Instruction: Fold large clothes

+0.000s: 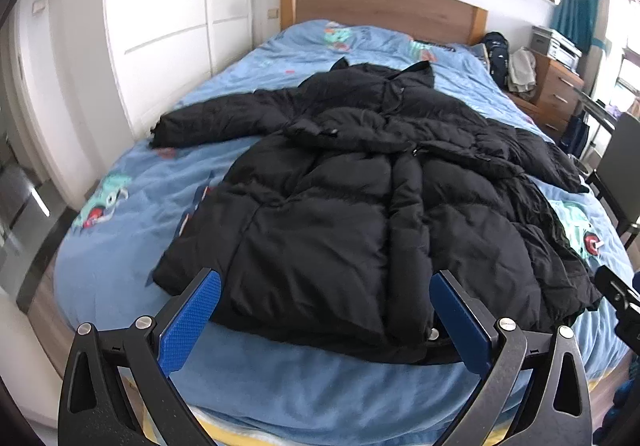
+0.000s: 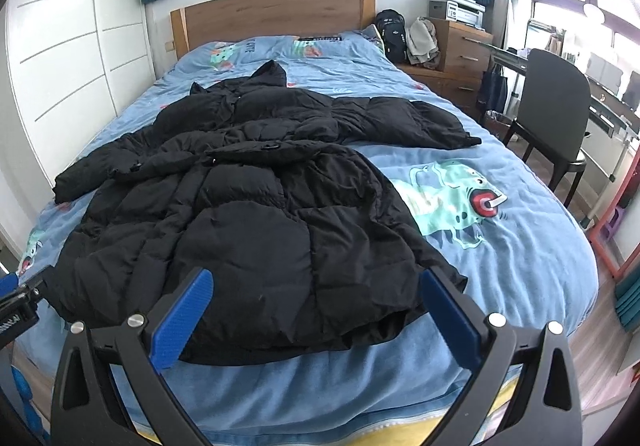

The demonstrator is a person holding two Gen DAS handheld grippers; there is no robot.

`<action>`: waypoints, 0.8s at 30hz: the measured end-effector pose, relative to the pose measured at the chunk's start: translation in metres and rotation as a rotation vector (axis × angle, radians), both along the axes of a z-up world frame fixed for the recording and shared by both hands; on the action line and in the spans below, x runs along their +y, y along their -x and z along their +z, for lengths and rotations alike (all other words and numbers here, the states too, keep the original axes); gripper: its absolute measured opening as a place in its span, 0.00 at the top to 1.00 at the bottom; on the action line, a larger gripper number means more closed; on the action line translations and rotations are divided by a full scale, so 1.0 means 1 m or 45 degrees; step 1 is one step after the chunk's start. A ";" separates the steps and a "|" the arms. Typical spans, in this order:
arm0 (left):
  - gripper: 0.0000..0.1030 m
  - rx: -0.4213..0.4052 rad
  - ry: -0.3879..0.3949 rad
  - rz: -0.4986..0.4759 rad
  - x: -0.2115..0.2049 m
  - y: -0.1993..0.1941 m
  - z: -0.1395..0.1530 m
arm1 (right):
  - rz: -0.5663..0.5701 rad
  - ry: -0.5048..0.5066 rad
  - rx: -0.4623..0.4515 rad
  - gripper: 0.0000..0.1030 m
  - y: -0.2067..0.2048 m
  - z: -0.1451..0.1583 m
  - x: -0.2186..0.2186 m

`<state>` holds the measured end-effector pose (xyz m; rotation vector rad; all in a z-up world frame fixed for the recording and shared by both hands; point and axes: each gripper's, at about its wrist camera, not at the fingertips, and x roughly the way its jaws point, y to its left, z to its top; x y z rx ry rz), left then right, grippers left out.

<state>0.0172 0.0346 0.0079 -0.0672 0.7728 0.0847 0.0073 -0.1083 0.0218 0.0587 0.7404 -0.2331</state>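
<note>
A large black puffer coat lies spread on the blue bed, hem toward me, hood toward the headboard, one sleeve out to each side. My left gripper hovers open above the hem's left half, blue pads wide apart with nothing between them. Over the hem's right half my right gripper stands open too, holding nothing. Each gripper shows at the edge of the other's view: the right gripper and the left gripper.
The bed has a blue cartoon-print cover and a wooden headboard. White wardrobe doors run along the left. A dark chair, a wooden drawer unit and a backpack stand on the right.
</note>
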 end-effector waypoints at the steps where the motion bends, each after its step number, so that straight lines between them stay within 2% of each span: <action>1: 0.01 -0.008 -0.010 -0.012 -0.002 0.000 0.002 | 0.006 -0.005 0.000 0.00 0.001 0.001 -0.001; 6: 0.01 -0.007 0.001 -0.006 0.000 -0.007 0.009 | 0.036 -0.002 -0.016 0.00 -0.003 0.008 0.009; 10: 0.01 0.002 -0.033 -0.031 0.001 -0.015 0.015 | 0.052 0.013 -0.042 0.00 -0.007 0.014 0.014; 19: 0.01 0.025 -0.070 -0.108 -0.007 -0.032 0.020 | 0.035 -0.006 -0.063 0.00 -0.027 0.013 0.004; 24: 0.01 0.045 -0.055 -0.131 -0.008 -0.043 0.017 | 0.044 -0.007 -0.073 0.00 -0.036 0.012 -0.002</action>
